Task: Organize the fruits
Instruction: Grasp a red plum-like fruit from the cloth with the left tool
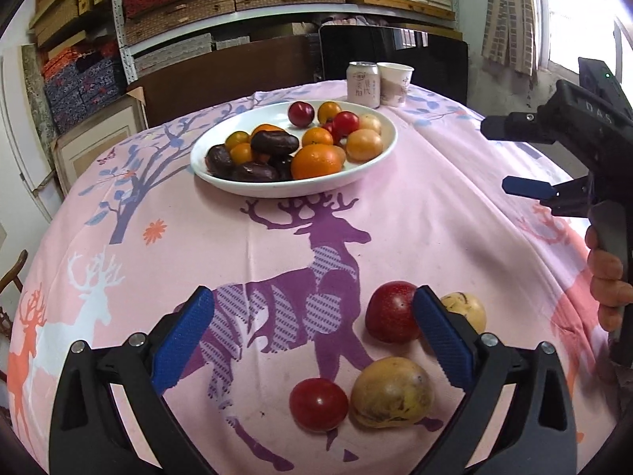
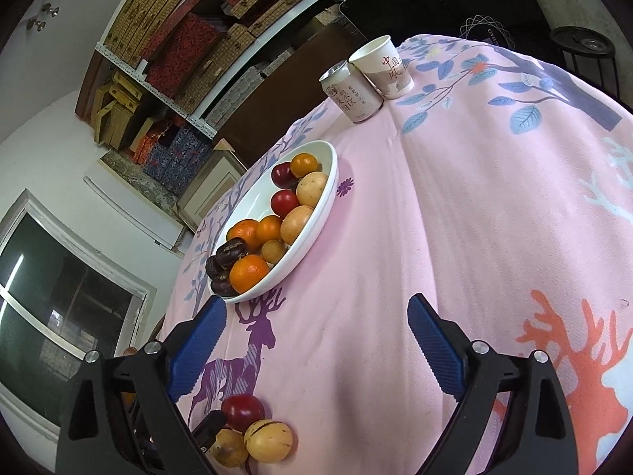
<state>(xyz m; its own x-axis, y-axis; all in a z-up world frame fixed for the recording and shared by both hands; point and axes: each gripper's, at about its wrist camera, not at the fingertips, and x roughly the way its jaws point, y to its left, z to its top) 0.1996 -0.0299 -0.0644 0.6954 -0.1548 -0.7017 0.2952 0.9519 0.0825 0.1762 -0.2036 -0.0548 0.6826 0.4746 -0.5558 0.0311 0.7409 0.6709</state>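
Four loose fruits (image 1: 389, 394) remain outside the filled white oval plate (image 1: 221, 176); both black blue-padded grippers, left gripper (image 1: 312, 336) and right gripper (image 2: 316, 340), gape empty.

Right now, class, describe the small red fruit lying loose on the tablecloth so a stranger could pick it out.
Find the purple deer printed on the pink tablecloth. Four loose fruits lie by its hind legs. The tomato is the smooth, glossy red one nearest the camera, left of the large yellow fruit.

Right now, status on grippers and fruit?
Left gripper and right gripper open, empty. Four loose fruits on tablecloth. Bowl path clear.
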